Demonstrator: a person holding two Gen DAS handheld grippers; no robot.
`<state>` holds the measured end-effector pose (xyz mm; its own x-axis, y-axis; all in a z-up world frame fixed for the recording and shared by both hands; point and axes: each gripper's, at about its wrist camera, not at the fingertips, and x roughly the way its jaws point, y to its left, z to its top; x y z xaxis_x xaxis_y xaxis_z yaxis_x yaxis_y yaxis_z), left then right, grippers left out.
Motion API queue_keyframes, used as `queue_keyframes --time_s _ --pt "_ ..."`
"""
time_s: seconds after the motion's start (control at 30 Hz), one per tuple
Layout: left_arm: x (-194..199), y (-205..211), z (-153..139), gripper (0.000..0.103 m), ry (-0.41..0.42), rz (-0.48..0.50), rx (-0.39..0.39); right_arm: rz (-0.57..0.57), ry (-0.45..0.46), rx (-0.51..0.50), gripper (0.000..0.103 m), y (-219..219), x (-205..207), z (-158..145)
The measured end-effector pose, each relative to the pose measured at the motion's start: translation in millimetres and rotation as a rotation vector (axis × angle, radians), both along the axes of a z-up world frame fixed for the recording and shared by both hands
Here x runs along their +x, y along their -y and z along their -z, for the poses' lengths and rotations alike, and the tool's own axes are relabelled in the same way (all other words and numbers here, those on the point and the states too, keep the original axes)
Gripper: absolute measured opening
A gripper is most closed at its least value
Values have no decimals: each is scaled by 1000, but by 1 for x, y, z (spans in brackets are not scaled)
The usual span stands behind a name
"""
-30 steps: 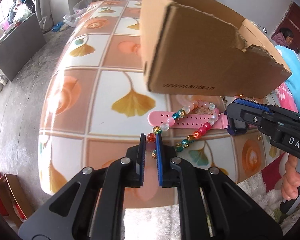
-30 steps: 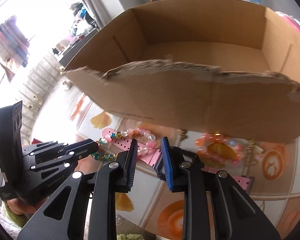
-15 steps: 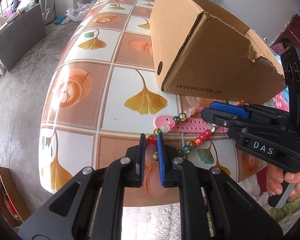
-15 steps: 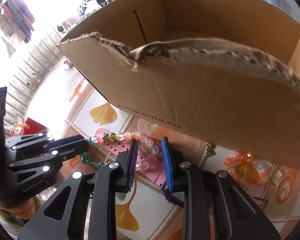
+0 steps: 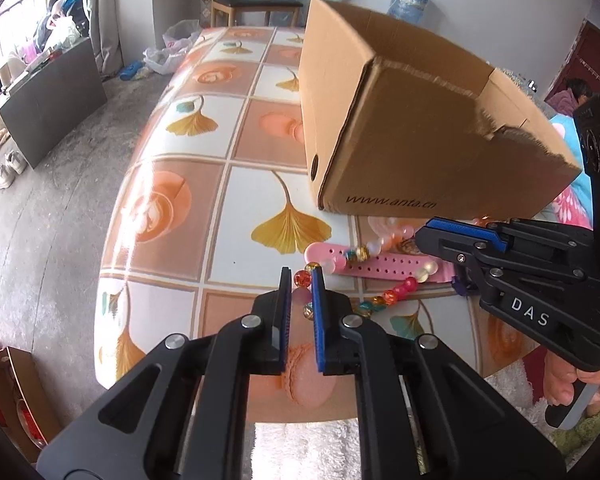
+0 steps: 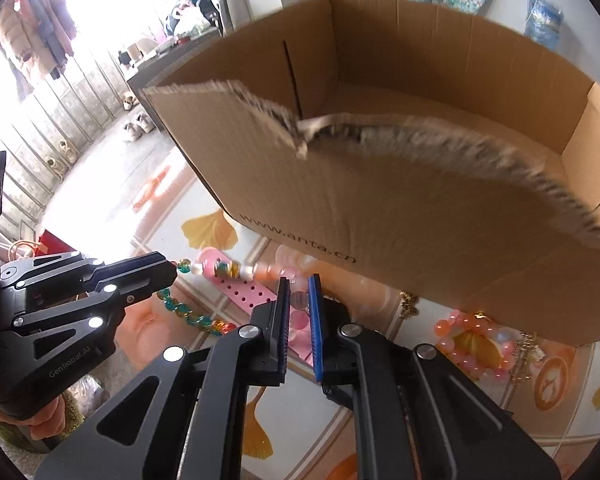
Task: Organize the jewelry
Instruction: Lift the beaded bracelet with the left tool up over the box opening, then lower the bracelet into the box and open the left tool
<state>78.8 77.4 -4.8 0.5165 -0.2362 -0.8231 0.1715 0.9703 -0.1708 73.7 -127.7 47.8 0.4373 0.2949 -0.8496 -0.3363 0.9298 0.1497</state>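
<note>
Between your left gripper's (image 5: 301,280) narrowed fingers, you are pinching the beaded bracelet (image 5: 396,290). Your right gripper (image 6: 299,292) is clamping its pale beads, just before the cardboard box (image 6: 400,200).

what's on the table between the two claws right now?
The multicolour bead bracelet is strung between the left claw and the right claw, each shut on it, draped over the pink watch strap; clearest in the left wrist view.

A lived-in home: shoes (image 5: 9,163) on the concrete floor; hanging clothes (image 6: 40,36); a wooden chair (image 5: 256,6).
</note>
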Motion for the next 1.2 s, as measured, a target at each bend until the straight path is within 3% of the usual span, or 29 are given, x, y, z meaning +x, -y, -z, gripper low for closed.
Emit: queue_keyframes --time_s 0.2,0.4,0.5,0.6,0.77,0.9,0.93,1.2 --pt "-17 -2 -40 9 103 -9 4 -23 80 23 10 -4 -21 -36" --pt "-30 3 -105 9 259 30 -5 -42 226 62 9 3 -44 -99" --pt "-17 12 -137 9 321 67 -11 -37 289 78 9 22 -37 -129" --pt "14 27 -157 9 340 110 -15 -16 300 82 9 42 -6 -151" --pt "97 60 -153 9 257 150 43 23 152 127 10 68 80 -145" --pt "161 88 -126 9 141 182 118 53 -15 140 10 78 149 -112" --pt "179 97 -117 9 113 177 169 63 -54 142 10 78 165 -100" --pt "239 131 -49 9 -74 242 365 92 -324 188 10 78 243 -23"
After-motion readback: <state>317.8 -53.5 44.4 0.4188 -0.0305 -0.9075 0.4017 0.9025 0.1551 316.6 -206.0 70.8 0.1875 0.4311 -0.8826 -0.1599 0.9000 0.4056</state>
